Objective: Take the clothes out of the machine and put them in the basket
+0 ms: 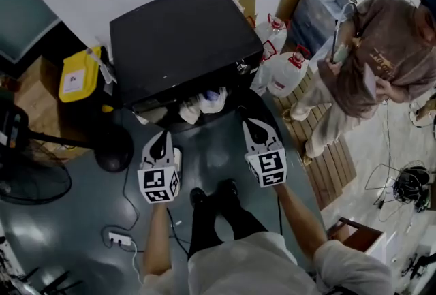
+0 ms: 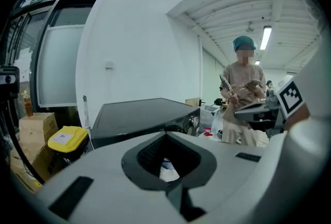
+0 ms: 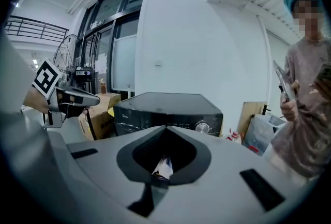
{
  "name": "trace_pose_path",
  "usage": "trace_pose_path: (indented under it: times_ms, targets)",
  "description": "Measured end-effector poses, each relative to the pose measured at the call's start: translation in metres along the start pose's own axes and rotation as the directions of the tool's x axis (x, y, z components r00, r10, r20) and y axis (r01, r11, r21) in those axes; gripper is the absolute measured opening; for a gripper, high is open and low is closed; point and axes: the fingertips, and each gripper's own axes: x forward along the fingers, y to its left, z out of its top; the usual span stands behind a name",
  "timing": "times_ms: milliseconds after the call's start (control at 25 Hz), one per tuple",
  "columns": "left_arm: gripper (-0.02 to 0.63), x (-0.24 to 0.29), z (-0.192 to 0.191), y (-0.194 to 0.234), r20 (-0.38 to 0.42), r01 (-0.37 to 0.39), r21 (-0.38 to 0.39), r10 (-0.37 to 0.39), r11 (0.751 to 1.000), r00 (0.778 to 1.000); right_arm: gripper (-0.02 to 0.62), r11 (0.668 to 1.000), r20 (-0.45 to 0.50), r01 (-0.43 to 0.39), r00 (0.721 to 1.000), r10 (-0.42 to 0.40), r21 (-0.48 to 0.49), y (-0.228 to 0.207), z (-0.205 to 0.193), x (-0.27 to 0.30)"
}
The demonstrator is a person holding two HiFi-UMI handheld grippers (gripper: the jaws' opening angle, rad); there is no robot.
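Note:
The black washing machine [image 1: 178, 38] is seen from above, with light-coloured clothes [image 1: 203, 101] bulging out of its front opening. My left gripper [image 1: 161, 137] is just in front of the opening on the left, its jaws shut and empty. Level with it on the right, my right gripper [image 1: 254, 126] is shut and holds nothing. In the left gripper view the left gripper [image 2: 166, 133] points at the machine [image 2: 139, 114], and a bit of clothes [image 2: 168, 168] shows through the jaw window. The right gripper [image 3: 166, 128] likewise faces the machine [image 3: 165, 109] and clothes [image 3: 164, 166]. No basket is in view.
A person [image 1: 371, 58] stands at the right on a wooden pallet [image 1: 334, 167], with white jugs [image 1: 286, 72] beside the machine. To the machine's left are a yellow-lidded bin [image 1: 78, 74] and a floor fan [image 1: 30, 181]. A power strip [image 1: 120, 239] and cable lie on the floor by my feet.

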Motion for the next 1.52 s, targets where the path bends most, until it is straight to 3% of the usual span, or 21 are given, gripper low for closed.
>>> trace_pose_path:
  times_ms: [560, 1520]
  targets:
    - [0.018, 0.045, -0.09, 0.046, -0.043, 0.024, -0.055, -0.026, 0.998, 0.999, 0.023, 1.0, -0.045, 0.006, 0.999, -0.006, 0.01, 0.034, -0.063, 0.081]
    - [0.018, 0.121, -0.269, 0.058, -0.104, 0.031, -0.097, -0.042, 0.995, 0.994, 0.023, 0.999, -0.196, -0.01, 0.98, 0.016, 0.03, 0.044, -0.271, 0.173]
